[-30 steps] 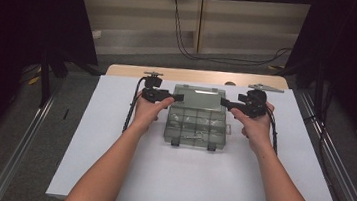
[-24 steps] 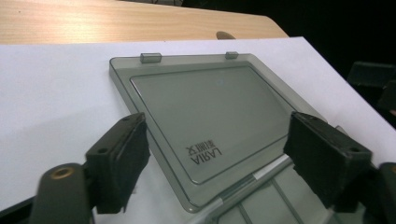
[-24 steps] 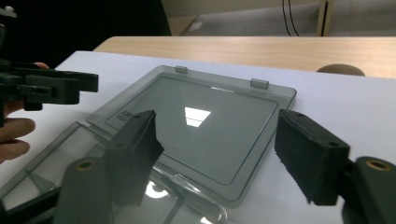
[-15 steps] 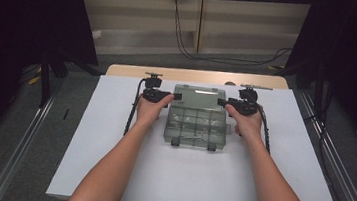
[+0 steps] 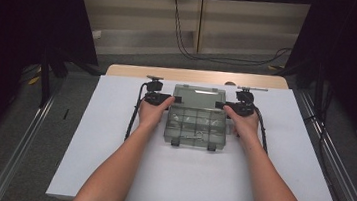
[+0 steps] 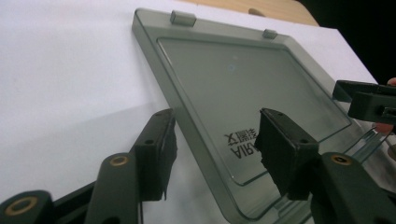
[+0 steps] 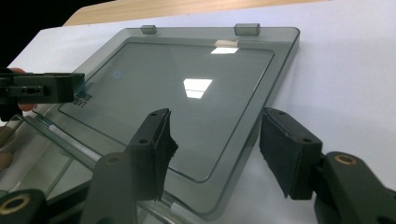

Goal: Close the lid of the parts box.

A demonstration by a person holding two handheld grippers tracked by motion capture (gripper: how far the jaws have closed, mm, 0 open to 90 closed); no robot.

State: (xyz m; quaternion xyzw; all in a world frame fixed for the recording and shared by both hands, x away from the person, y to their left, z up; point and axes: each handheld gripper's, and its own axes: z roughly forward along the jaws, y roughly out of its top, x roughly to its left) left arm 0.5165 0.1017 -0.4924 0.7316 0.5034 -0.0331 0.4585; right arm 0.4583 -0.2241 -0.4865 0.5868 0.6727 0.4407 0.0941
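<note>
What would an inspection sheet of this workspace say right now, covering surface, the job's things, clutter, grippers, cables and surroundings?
Surface: white table top with a wooden strip along its far edge.
Job's things: smoky clear compartment box at the middle, its lid open and lying back flat; small parts inside, too small to tell.
Clutter: nothing seen.
Grippers: left gripper and right gripper each straddle a side edge of the lid; jaws have just been closing, and gaps remain between the pads and the edge.
Cables: one black cable trails from each gripper; more black cables hang beyond the table.
Surroundings: dark curtains at both sides, metal rails on the floor.
</note>
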